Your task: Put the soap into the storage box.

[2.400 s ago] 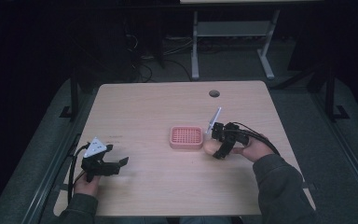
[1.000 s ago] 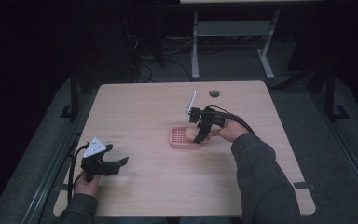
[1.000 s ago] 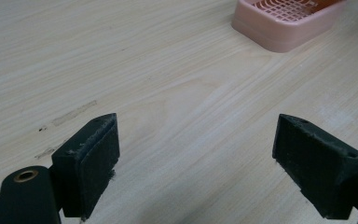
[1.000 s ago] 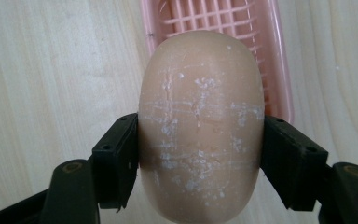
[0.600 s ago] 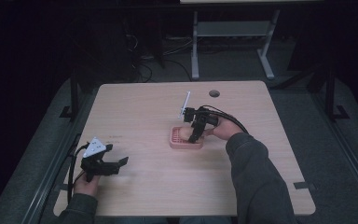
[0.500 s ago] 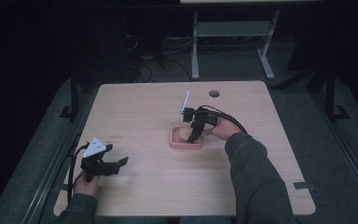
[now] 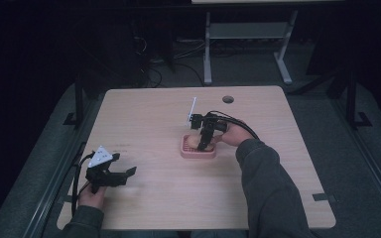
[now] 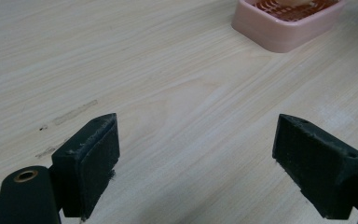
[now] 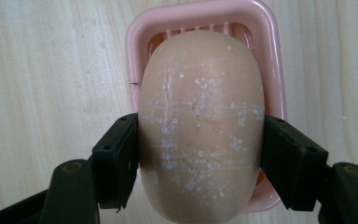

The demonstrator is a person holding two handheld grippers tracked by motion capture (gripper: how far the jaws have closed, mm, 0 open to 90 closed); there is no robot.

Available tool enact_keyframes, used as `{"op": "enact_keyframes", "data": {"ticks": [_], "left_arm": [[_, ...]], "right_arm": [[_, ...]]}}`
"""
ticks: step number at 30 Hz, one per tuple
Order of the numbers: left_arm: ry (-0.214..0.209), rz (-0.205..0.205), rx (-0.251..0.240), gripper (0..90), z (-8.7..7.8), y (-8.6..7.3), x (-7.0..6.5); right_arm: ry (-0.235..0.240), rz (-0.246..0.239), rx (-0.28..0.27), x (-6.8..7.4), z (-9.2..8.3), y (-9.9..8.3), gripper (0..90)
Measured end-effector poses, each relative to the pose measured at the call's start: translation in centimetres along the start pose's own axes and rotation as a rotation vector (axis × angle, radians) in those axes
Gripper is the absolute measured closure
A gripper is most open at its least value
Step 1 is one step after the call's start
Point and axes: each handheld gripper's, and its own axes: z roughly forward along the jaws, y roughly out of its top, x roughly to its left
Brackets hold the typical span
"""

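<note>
While the left gripper (image 7: 110,174) idles at the near-left corner of the table (image 7: 144,114), jaws spread wide w/ nothing between them, the right gripper (image 7: 204,145) has swung in from the right side and now stands nose-down over the pink dish (image 7: 198,152) mid-table. 2.4 s ago it hung just right of the dish; a sec ago it was coming over the rim; now it's parked on top. Right gripper view says why: soap (image 9: 201,126), a pale oval bar w/ white flecks, is clamped between the two jaws, pads pressed on both its long sides. Dish (image 9: 144,28) sits directly below and beyond the tips, its slatted floor peeking past the far end of the bar. Can't tell yet if the bar's underside touches the slats or hangs just above. Left gripper view has the dish (image 8: 279,32) far ahead and to its right, well apart. My read: the carry's done, this is the set-down. Bar looks centred over the dish, so next is prob. ease down, let go, lift straight out. Risk: soap's slick, may stick to a pad or skid onto the rim.
</note>
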Motion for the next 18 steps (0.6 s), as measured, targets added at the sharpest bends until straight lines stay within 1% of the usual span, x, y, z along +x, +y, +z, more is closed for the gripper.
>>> {"op": "enact_keyframes", "data": {"ticks": [1,9,18], "left_arm": [[-0.001,0.000,0.000,14.3,0.0,0.0,0.0],[-0.001,0.002,0.000,14.3,0.0,0.0,0.0],[-0.002,0.001,0.002,14.3,0.0,0.0,0.0]], "right_arm": [[0.005,0.002,0.002,-0.1,0.2,0.0,31.9],[-0.001,-0.002,0.012,-0.3,0.9,0.3,31.8],[0.012,0.007,0.016,-0.7,1.4,0.4,31.8]]}}
